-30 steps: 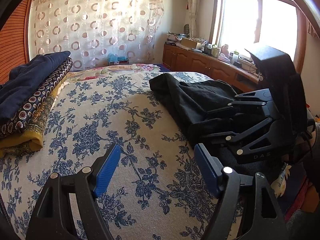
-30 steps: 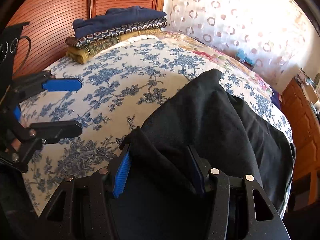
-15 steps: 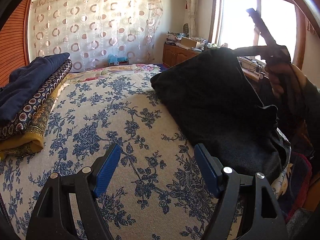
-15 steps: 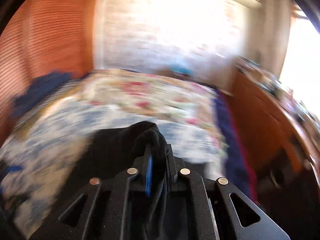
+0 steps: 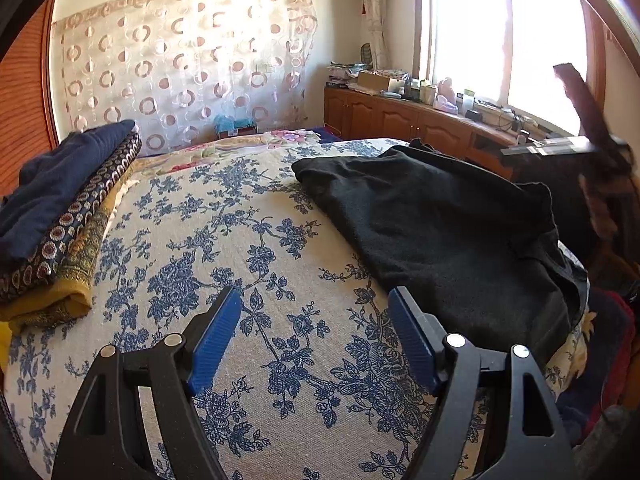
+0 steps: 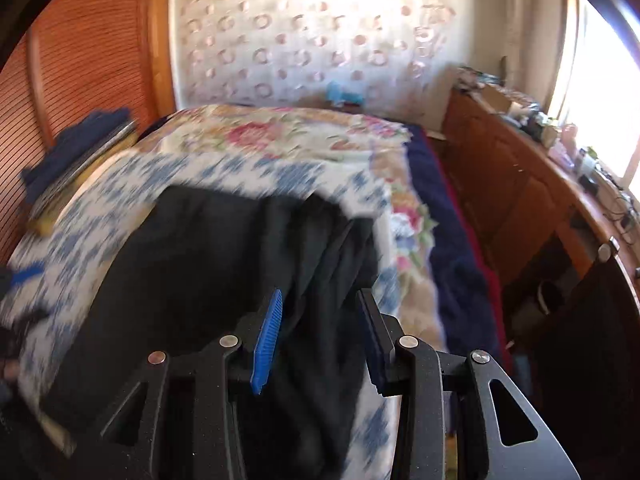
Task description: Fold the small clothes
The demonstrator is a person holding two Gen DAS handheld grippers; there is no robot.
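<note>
Blue-flowered bedspread [image 5: 224, 240] beneath black garment [image 5: 440, 224].

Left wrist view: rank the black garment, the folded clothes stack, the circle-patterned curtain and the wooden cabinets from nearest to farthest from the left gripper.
1. Black garment, just ahead and right of the left gripper, on the floral bedspread.
2. Folded clothes stack, at the bed's left edge.
3. Wooden cabinets, along the right wall under the window.
4. Circle-patterned curtain, on the far wall; its order with the cabinets is close.

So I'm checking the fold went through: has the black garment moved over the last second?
Yes. The black garment now lies spread farther across the floral bedspread, toward the stack of folded clothes. The right gripper has opened.
</note>
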